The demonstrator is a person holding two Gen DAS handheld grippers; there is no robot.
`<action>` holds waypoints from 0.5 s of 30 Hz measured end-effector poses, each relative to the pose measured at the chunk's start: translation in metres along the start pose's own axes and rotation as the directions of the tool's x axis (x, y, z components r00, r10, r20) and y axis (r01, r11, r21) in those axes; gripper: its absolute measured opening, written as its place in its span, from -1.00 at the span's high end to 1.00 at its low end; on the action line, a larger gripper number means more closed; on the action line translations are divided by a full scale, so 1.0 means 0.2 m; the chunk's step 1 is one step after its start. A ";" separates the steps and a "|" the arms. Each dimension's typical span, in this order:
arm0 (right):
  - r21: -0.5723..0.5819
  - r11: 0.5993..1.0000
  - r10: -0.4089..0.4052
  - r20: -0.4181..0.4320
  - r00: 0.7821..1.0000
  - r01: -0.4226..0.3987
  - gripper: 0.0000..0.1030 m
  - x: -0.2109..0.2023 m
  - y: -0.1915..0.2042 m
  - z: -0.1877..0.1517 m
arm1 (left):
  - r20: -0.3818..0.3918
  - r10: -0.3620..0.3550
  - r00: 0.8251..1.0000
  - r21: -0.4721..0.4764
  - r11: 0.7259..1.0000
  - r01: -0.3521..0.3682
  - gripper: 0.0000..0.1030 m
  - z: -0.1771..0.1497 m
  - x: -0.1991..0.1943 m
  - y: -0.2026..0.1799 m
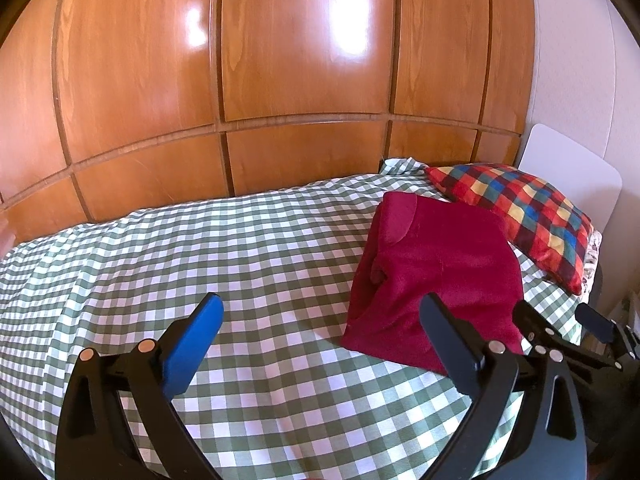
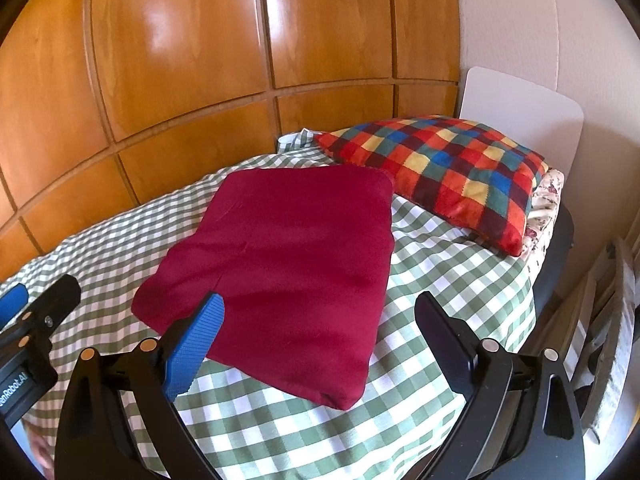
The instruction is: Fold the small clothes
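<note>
Both sets of jaws stand wide apart and hold nothing: the left gripper point(image 1: 322, 314) hangs over bare checked cloth at the bottom of its view, and the right gripper point(image 2: 320, 312) hovers above the near edge of the garment point(image 2: 280, 256).

That garment is deep red, soft and faintly fuzzy, folded into a thick, roughly square packet with rounded corners. In the left view it lies right of centre point(image 1: 436, 276), and its left side shows stacked layers, a rounded flap on top and a small bunched fold lower down. In the right view it fills the middle of the frame, its top smooth apart from a short seam near the blue finger point(image 2: 196, 344).

It rests flat on the green-and-white checked bedcover point(image 1: 240, 248), its far corner touching or just beside a multicoloured checked cushion point(image 2: 444, 168). What kind of garment it is cannot be told. A white board point(image 2: 524, 116) rises behind the cushion, and wooden panels point(image 1: 280, 60) fill the upper frame. Blurred clutter sits at the right edge of the right view.
</note>
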State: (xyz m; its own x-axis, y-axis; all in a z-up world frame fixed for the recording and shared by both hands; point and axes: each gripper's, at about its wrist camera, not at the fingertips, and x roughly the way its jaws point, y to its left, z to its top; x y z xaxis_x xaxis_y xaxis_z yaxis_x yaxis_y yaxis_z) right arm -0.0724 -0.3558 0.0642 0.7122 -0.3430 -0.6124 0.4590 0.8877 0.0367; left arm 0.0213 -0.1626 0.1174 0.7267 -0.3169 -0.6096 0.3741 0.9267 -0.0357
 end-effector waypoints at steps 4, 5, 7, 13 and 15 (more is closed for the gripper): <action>0.001 1.000 0.001 0.000 1.000 -0.001 -0.85 0.00 0.00 -0.01 | 0.011 0.010 1.000 0.002 1.000 -0.010 -0.92 0.00 -0.02 0.00; 0.003 1.000 0.002 -0.001 1.000 -0.002 -0.85 0.00 0.00 -0.01 | 0.012 0.010 1.000 0.003 1.000 -0.010 -0.92 0.00 -0.02 0.00; 0.003 1.000 0.002 0.002 1.000 -0.002 -0.85 0.00 0.00 -0.01 | 0.017 0.010 1.000 0.003 1.000 -0.010 -0.93 0.01 -0.03 0.00; 0.001 1.000 0.008 -0.002 1.000 -0.008 -0.85 0.00 0.01 -0.01 | 0.017 0.017 1.000 0.004 1.000 -0.017 -0.93 0.01 -0.04 -0.01; -0.001 1.000 0.009 -0.001 1.000 -0.009 -0.85 0.00 0.02 -0.01 | 0.016 0.020 1.000 0.005 1.000 -0.020 -0.93 0.01 -0.04 -0.01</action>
State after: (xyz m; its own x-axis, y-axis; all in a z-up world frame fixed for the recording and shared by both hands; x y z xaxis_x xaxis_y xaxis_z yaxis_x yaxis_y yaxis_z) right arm -0.0715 -0.3519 0.0627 0.7158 -0.3344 -0.6130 0.4519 0.8911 0.0417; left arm 0.0168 -0.1627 0.1244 0.7432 -0.3016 -0.5972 0.3624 0.9318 -0.0196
